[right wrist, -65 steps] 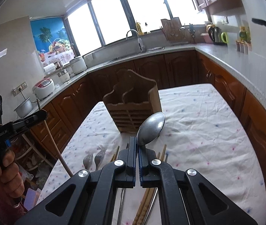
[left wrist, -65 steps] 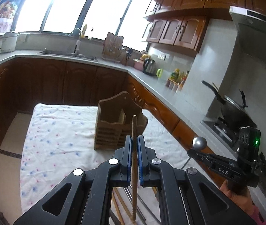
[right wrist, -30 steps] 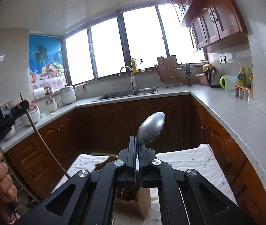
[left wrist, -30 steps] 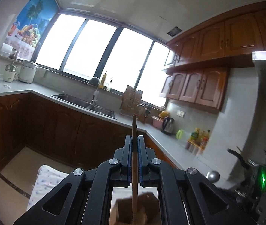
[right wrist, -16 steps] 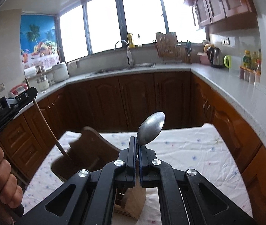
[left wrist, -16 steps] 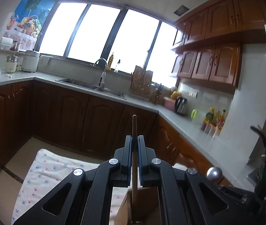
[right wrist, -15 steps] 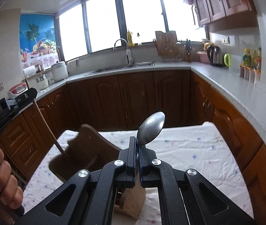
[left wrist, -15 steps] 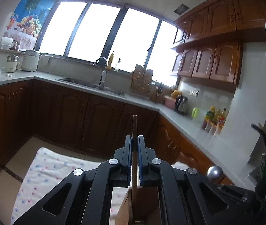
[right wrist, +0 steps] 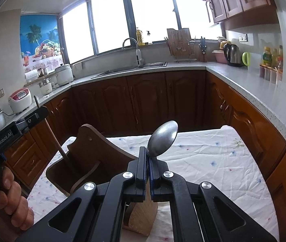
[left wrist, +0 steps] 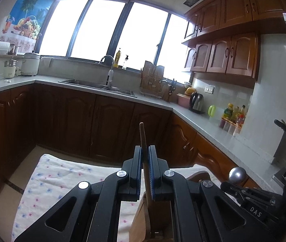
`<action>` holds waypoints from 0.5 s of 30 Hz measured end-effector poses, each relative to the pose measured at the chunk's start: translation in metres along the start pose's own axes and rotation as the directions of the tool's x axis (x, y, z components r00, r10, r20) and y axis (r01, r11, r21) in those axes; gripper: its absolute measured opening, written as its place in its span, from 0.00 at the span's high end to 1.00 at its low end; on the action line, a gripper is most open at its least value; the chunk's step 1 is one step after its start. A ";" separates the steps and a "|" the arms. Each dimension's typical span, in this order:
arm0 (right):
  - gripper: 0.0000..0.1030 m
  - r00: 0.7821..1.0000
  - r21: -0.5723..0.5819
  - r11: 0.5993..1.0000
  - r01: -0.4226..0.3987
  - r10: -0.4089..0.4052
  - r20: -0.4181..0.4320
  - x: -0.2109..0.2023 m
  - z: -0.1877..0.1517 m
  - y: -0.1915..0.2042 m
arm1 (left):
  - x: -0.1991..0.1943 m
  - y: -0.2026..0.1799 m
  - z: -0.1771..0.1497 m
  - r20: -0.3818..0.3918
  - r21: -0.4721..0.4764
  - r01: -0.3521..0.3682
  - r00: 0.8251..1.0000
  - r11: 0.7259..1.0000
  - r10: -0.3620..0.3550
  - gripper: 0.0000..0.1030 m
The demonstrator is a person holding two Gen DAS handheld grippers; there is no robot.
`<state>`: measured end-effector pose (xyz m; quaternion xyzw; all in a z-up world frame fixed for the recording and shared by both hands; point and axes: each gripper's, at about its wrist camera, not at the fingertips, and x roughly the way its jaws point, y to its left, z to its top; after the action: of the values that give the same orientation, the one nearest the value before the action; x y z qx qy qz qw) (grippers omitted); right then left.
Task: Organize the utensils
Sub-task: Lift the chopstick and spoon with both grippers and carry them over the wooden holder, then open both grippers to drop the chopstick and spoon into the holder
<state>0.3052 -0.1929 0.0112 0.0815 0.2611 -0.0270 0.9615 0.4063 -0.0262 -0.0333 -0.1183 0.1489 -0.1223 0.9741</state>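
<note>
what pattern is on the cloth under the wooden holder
White cloth with small scattered pink and blue flowers; clearest in the right wrist view, beneath the wooden holder.

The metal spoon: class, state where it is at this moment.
In the right wrist view the metal spoon stands bowl-up at centre, clamped in the right gripper, above the wooden utensil holder on the floral cloth.

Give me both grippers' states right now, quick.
Left gripper: shut on a wooden chopstick, its lower end inside the wooden utensil holder.
Right gripper: shut on a metal spoon, bowl up.
</note>
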 end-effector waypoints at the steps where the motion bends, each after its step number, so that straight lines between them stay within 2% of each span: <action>1: 0.95 1.000 0.004 1.000 -0.004 0.004 -0.002 0.000 0.000 -0.001 | 0.002 -0.001 0.001 -0.005 0.001 0.000 1.000 1.000 0.001 0.95; 4: 0.93 1.000 0.019 1.000 -0.018 0.018 -0.006 0.000 0.001 -0.003 | -0.007 0.006 0.004 -0.026 -0.006 0.004 1.000 1.000 -0.005 0.94; 8: 0.91 0.999 0.050 0.998 -0.040 0.040 -0.007 -0.003 0.002 -0.007 | -0.017 0.013 0.008 -0.027 -0.028 0.006 1.000 1.000 -0.006 0.77; 9: 0.89 0.999 0.055 0.998 -0.041 0.041 -0.005 -0.004 0.003 -0.007 | -0.018 0.014 0.009 -0.024 -0.026 0.000 1.000 1.000 -0.001 0.75; 12: 0.69 0.999 0.076 0.996 -0.048 0.048 0.005 -0.009 0.003 -0.012 | -0.021 0.014 0.011 -0.034 -0.024 0.000 0.999 1.000 -0.001 0.72; 13: 0.67 0.999 0.081 0.996 -0.045 0.044 0.007 -0.011 0.004 -0.012 | -0.022 0.015 0.012 -0.039 -0.028 0.000 0.999 1.000 -0.001 0.71; 15: 0.67 0.999 0.099 0.994 -0.048 0.047 0.012 -0.015 0.003 -0.017 | -0.025 0.016 0.012 -0.046 -0.035 -0.003 0.999 0.999 0.002 0.58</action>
<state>0.2924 -0.2097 0.0190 0.1350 0.2527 -0.0175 0.9579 0.3901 -0.0017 -0.0198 -0.1324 0.1737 -0.1211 0.9683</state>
